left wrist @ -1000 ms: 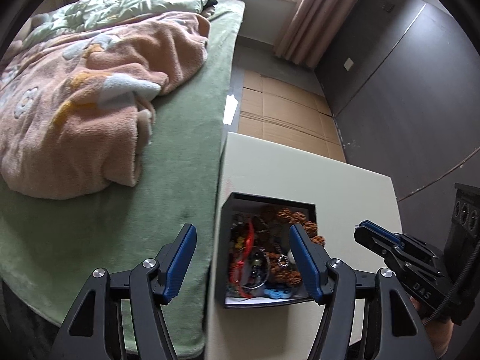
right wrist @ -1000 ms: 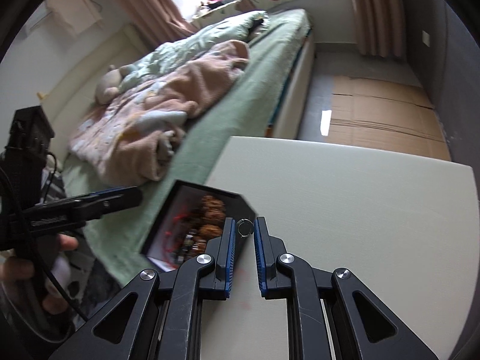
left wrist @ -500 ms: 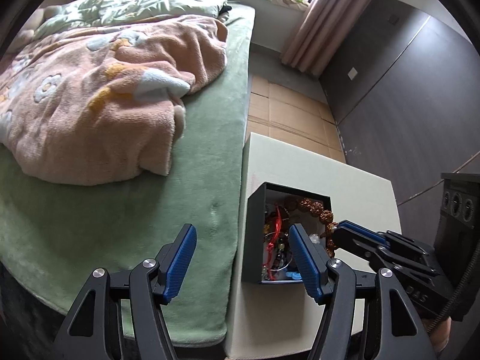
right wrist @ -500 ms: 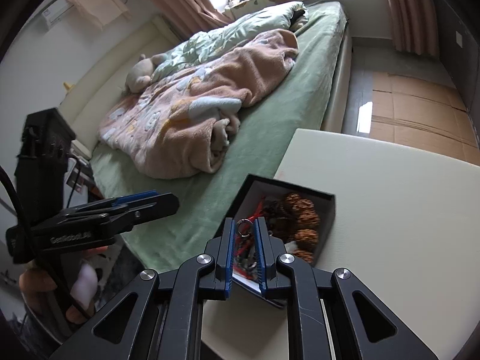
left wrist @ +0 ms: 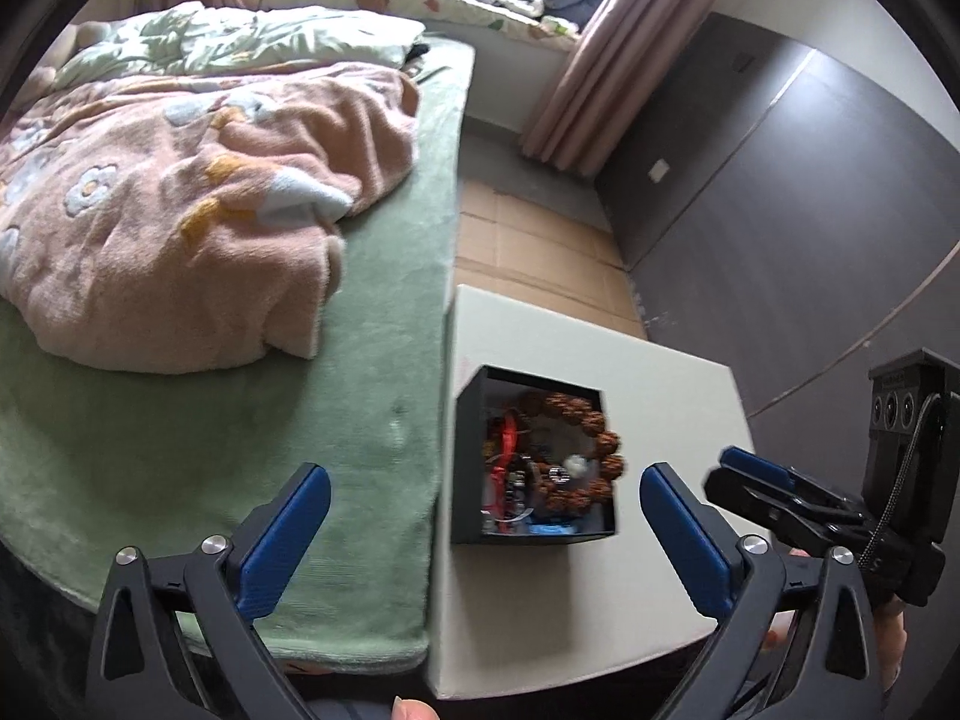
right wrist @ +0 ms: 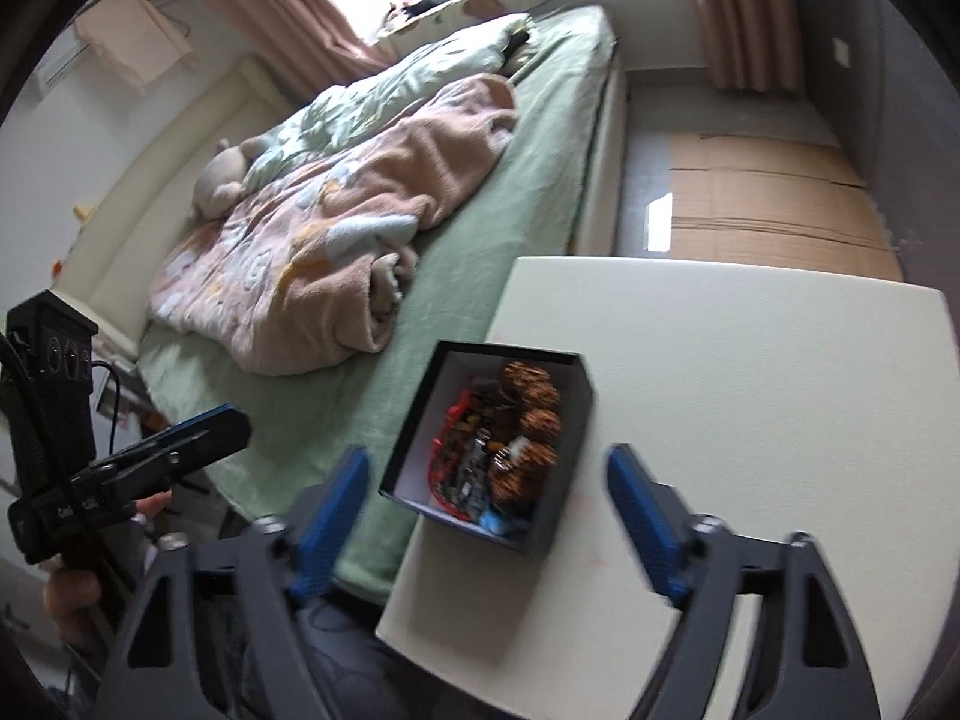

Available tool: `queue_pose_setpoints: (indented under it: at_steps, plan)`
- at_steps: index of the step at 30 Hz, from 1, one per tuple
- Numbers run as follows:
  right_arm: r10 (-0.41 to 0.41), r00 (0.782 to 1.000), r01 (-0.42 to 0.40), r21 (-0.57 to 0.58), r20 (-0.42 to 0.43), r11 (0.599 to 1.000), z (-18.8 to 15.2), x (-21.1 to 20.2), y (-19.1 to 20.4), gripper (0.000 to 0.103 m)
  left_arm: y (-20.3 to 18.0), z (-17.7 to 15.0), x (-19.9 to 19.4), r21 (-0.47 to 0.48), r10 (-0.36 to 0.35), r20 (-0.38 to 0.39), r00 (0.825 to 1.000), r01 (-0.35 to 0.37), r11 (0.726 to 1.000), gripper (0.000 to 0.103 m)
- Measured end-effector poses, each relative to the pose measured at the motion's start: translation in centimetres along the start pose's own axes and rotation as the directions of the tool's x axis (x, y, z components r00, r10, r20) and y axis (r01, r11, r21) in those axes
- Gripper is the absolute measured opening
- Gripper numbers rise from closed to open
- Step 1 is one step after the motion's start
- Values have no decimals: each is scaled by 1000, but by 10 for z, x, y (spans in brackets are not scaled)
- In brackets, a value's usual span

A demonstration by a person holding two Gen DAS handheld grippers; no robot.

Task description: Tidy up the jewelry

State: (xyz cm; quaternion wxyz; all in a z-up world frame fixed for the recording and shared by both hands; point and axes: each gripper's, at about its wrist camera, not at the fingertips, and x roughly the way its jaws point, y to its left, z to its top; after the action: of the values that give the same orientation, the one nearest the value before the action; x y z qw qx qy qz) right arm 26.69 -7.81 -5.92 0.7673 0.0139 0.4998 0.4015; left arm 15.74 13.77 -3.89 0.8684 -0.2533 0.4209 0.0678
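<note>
Both grippers, left (left wrist: 485, 501) and right (right wrist: 487, 498), are black frames with blue finger pads (left wrist: 684, 537), silver screws (left wrist: 751, 544) and a black cable (left wrist: 900, 480); white lettering marks one side; bare skin shows.

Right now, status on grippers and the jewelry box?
Left gripper open, empty. Right gripper open, empty, above box. Box open on table, beads and ring inside. Nothing in the way.

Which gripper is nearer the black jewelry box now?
Right, as best I can judge. The right gripper hangs open just above the black jewelry box, straddling its near end. The left gripper, also open, sits back over the bed-side edge.
</note>
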Motion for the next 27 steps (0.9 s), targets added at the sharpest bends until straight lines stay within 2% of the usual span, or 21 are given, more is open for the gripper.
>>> queue_pose_setpoints:
  at_steps: [5,9,12,17,27]
  plan:
    - [-71,997,70,38,43,997,-18,-36,-10,91,-17,-6,-6,42,-34,15,999,33,999,103]
    - [-116,991,111,79,70,991,-33,-60,-16,100,-33,-13,-9,83,-53,19,998,52,995,103]
    - [-145,985,135,108,97,985,-45,-77,-21,101,-45,-19,-13,119,-53,21,998,50,992,103]
    - [-184,974,165,145,131,976,-69,-98,-23,102,-62,-31,-26,166,-91,23,996,86,982,103]
    - [-285,938,248,191,196,950,-118,-137,-11,103,-92,-62,-54,292,-52,60,997,33,956,103]
